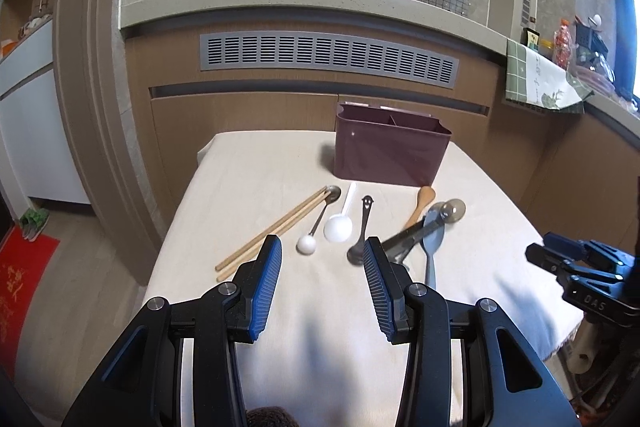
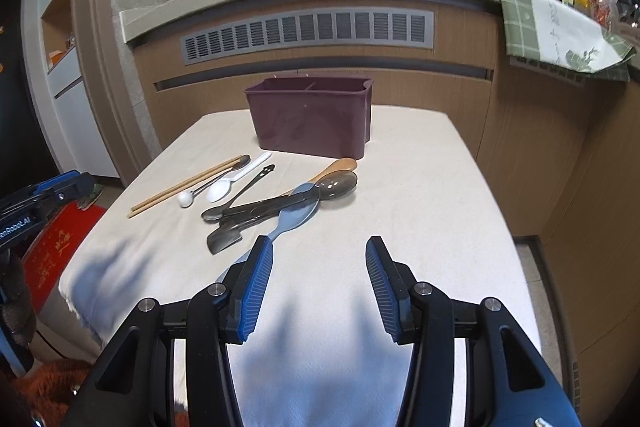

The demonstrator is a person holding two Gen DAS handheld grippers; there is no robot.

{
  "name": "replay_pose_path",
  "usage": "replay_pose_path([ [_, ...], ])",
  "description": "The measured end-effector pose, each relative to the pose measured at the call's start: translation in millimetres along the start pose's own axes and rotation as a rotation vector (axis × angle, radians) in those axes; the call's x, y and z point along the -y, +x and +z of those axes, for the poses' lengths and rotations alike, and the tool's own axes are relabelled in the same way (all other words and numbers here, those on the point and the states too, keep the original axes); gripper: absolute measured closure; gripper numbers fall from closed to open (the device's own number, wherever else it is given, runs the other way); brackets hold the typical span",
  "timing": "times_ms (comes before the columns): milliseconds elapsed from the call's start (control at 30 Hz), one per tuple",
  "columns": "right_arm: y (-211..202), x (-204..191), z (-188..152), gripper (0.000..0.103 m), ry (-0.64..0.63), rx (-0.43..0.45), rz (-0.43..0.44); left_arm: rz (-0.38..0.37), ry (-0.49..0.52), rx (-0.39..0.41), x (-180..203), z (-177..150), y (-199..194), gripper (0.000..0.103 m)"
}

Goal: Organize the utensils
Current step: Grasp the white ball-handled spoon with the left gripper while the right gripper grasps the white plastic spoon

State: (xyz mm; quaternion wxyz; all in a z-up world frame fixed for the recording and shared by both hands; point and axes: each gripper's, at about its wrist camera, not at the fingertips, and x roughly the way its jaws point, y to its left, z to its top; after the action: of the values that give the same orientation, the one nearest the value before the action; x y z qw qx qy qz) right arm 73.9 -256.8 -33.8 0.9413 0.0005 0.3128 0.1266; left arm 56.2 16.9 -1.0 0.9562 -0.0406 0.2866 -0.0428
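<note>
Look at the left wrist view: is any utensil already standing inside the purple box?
No. The purple box shows only bare dividers at its rim, and the chopsticks and spoons lie on the tablecloth.

**Utensils lying loose before the maroon caddy**

A maroon plastic caddy (image 2: 310, 119) is standing upright at the table's far end, its inside divided into compartments; a pair of wooden chopsticks (image 2: 188, 185) is lying side by side at the left; beside them a metal spoon with a white ball end (image 2: 185, 199) and a white plastic spoon (image 2: 236, 179) are resting; a dark spoon with a smiley cut-out handle (image 2: 244, 189) is angling nearby; a wooden spoon (image 2: 336, 166), a grey spoon (image 2: 294, 217) and dark metal pieces (image 2: 280, 203) are overlapping in a heap (exact stacking unclear).
</note>
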Motion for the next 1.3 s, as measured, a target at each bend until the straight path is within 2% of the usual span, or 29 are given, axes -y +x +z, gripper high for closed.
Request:
replay_pose_path([
  [167, 31.3, 6.8, 11.4, 0.057, 0.002, -0.054, -0.007, -0.008, -0.020, -0.034, -11.6, 4.3, 23.3, 0.059],
  [300, 55.0, 14.9, 19.5, 0.057, 0.032, -0.104, 0.008, -0.015, -0.089, -0.084, -30.5, 0.3, 50.0, 0.059],
  [433, 74.7, 10.1, 16.1, 0.057, 0.027, -0.148, 0.009, -0.068, -0.137, -0.153, -41.0, -5.0, 84.5, 0.059],
  [600, 90.3, 0.4, 6.0, 0.057, 0.009, -0.193, 0.019, -0.069, -0.059, -0.213, -31.1, -7.3, 125.3, 0.059],
  [733, 99.4, -4.2, -1.6, 0.058, -0.003, -0.220, 0.019, -0.065, -0.050, -0.251, -24.4, -7.2, 154.3, 0.059],
  [900, 105.4, -3.4, -3.7, 0.060, -0.006, -0.236, 0.010, -0.041, -0.056, -0.283, -23.9, -6.0, 173.0, 0.059],
  [1300, 107.9, 0.9, -7.7, 0.060, 0.026, -0.234, 0.021, 0.016, -0.021, -0.301, -14.8, -3.4, 180.3, 0.061],
])
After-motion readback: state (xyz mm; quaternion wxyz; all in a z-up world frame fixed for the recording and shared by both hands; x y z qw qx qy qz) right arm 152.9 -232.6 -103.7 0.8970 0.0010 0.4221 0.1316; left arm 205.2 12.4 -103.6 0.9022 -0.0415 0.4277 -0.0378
